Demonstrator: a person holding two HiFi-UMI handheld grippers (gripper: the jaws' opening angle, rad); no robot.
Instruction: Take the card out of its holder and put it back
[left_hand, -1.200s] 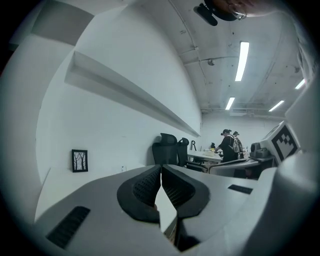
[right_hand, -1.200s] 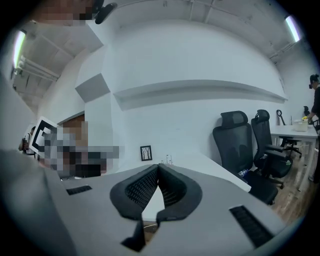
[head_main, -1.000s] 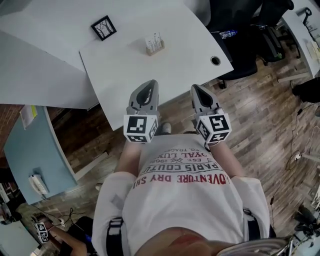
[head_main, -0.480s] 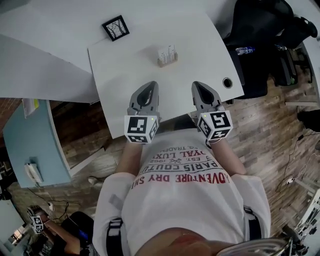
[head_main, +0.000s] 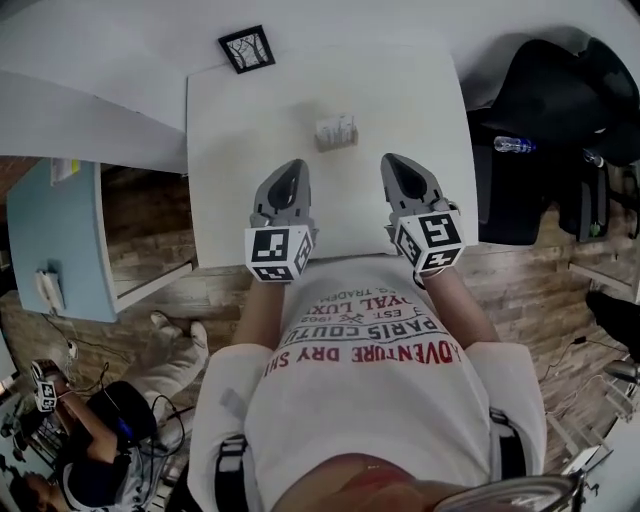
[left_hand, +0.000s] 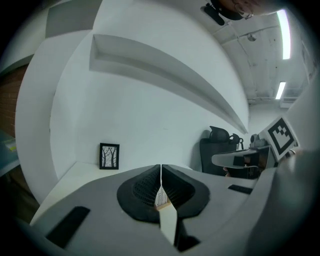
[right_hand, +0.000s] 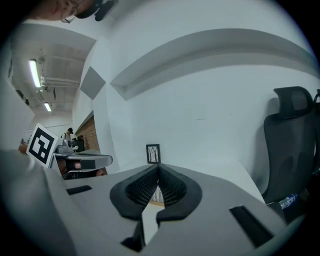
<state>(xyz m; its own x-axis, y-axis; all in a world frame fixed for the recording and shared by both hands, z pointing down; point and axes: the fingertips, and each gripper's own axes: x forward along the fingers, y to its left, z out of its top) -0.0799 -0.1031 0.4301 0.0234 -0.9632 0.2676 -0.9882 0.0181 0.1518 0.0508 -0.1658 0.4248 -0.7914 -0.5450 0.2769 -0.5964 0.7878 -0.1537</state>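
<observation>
On the white rectangular table (head_main: 250, 150), the task shows no visible progress: the white card (head_main: 337, 126) stands upright in its small light-wood holder (head_main: 335, 142), and neither tool touches either part. Judged from this arrangement, every step remains: the approach, the grip on the card, the lift clear of the holder, and the reinsertion. The left tool (head_main: 287, 176) hangs over the near part of the table with its jaws pressed together. The left gripper view confirms this, as the two dark ribbed pads of the left tool (left_hand: 161, 176) meet along one thin line with nothing between them. The right tool (head_main: 399, 170) hangs beside it at the same height, and its jaws are likewise closed tip to tip and empty (right_hand: 158, 174). The holder sits farther out on the table than both tools, roughly on the centre line between them and clearly apart from both tips. In each gripper view the holder (left_hand: 164, 204) (right_hand: 157, 201) appears only through the hollow below the closed tips, beyond the jaws and not within them. A black-framed picture of bare trees (head_main: 246, 48) stands at the far left corner of the table, well apart from the holder. A black office chair (head_main: 560, 110) stands off the right edge of the table.
</observation>
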